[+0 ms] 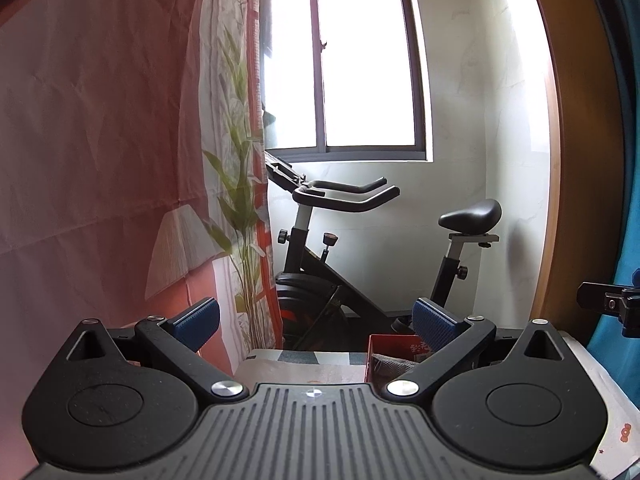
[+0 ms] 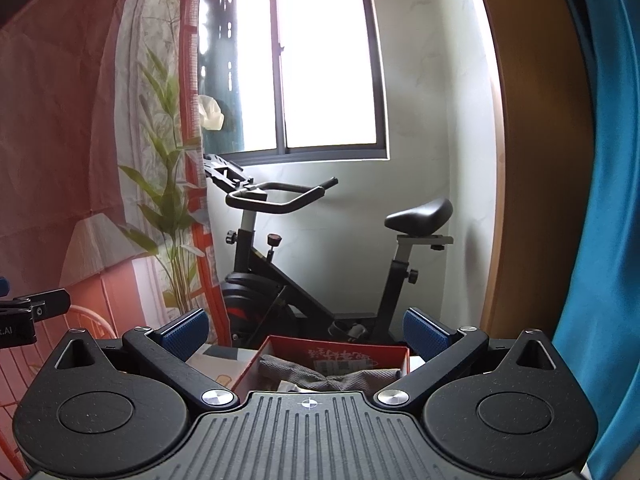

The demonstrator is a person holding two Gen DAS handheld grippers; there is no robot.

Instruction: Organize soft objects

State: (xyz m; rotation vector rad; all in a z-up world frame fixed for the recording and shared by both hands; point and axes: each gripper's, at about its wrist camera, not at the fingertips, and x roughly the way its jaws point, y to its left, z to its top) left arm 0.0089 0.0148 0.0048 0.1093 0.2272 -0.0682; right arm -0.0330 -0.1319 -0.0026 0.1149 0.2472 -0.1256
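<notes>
Both grippers gape wide, holding nothing.
Right gripper (image 2: 306, 332) and left gripper (image 1: 316, 320) hover near red box (image 2: 280, 350); exercise bike (image 2: 320, 240) behind box.

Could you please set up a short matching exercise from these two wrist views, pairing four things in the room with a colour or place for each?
Things:
1. red box
2. exercise bike
3. grey cloth
4. curtain

Places or colours:
A. blue, hanging at the right edge
B. below the window, against the white wall
C. lying inside the box
D. open-topped, just ahead of the right tool

Pairs: 1-D, 2-B, 3-C, 4-A

Both the right tool and the left tool are open and hold nothing.
</notes>
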